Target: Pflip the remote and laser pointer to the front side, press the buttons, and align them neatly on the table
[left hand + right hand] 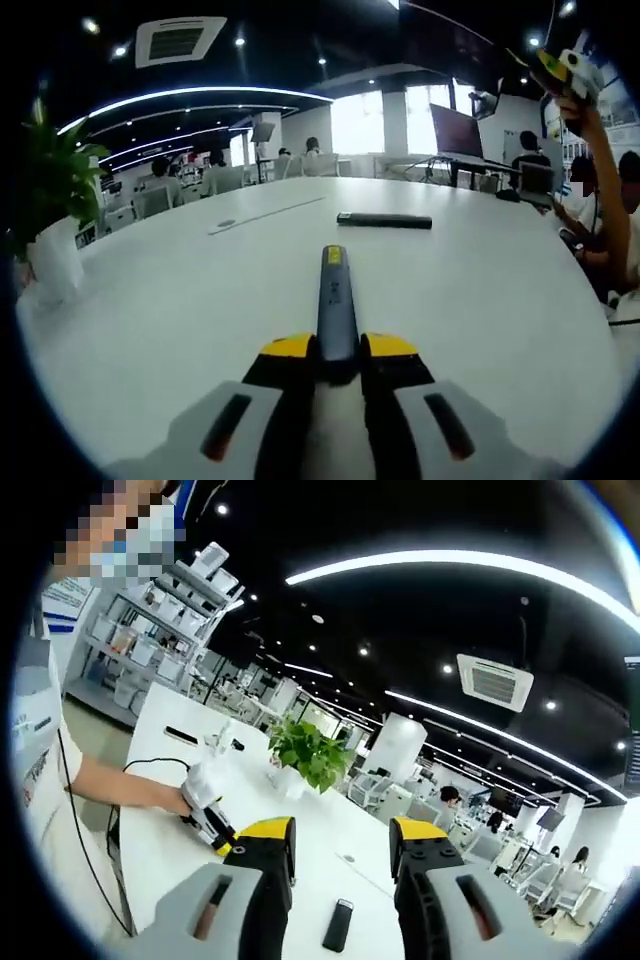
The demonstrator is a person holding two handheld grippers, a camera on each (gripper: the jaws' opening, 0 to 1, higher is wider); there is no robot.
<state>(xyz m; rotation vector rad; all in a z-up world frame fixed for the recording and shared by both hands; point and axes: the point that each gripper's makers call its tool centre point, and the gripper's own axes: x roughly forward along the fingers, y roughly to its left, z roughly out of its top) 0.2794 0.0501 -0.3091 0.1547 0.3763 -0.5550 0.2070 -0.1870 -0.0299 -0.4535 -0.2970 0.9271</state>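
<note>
My left gripper [338, 347] is shut on the near end of a grey-blue laser pointer [334, 290], which lies along the white table [180, 310] with a yellow mark on its upper face. Beyond it a flat black remote [385, 220] lies crosswise on the table. My right gripper [562, 68] is raised high at the upper right on a person's arm. In the right gripper view, that gripper [342, 840] is open and up in the air with nothing between its jaws. Far below it the black remote [338, 925] lies on the table. A hand holds the left gripper [208, 815] at the table.
A potted green plant [55, 200] in a white pot stands at the table's left edge, the same plant [310, 752] beyond the left gripper. A thin cable [140, 770] runs near the person. People sit at desks and a laptop [455, 130] stands beyond the table.
</note>
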